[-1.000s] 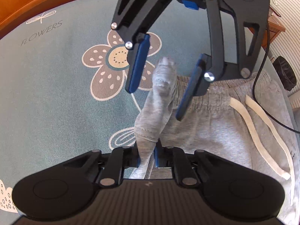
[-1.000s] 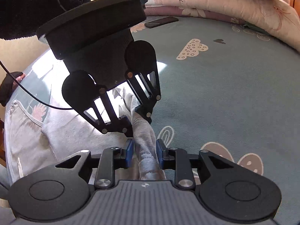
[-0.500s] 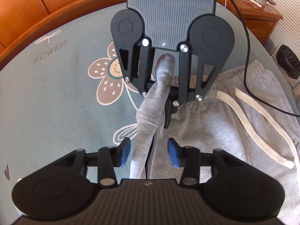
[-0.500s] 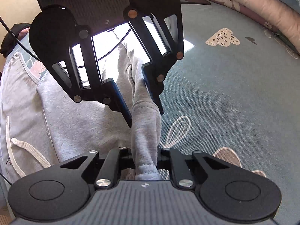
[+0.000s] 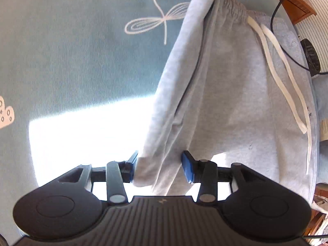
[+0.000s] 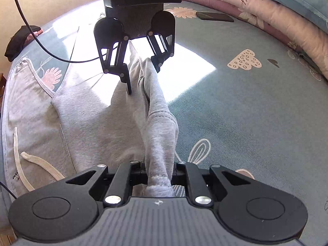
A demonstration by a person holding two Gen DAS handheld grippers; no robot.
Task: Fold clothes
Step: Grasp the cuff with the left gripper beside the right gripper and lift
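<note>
Between the closing, not yet pressing jaws of the left gripper (image 5: pixel 159 169) hangs the grey fleece sweatpants leg (image 5: pixel 176 86); the right gripper (image 6: pixel 158 172) clamps its hem.

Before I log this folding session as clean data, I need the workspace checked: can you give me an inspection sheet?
Surface: teal bedspread with flower prints and a bright sun patch.
Job's things: grey sweatpants lie flat, one edge lifted into a ridge; white drawstring loose on top.
Clutter: dark phone-like slab near the folded quilts; black cloth at the bed's edge.
Grippers: right gripper shut on the lifted edge; left gripper closing around the ridge, one pad touching, the other clear.
Cables: black cable trailing over the pants.
Surroundings: wooden furniture; dark round object beyond the bed.
</note>
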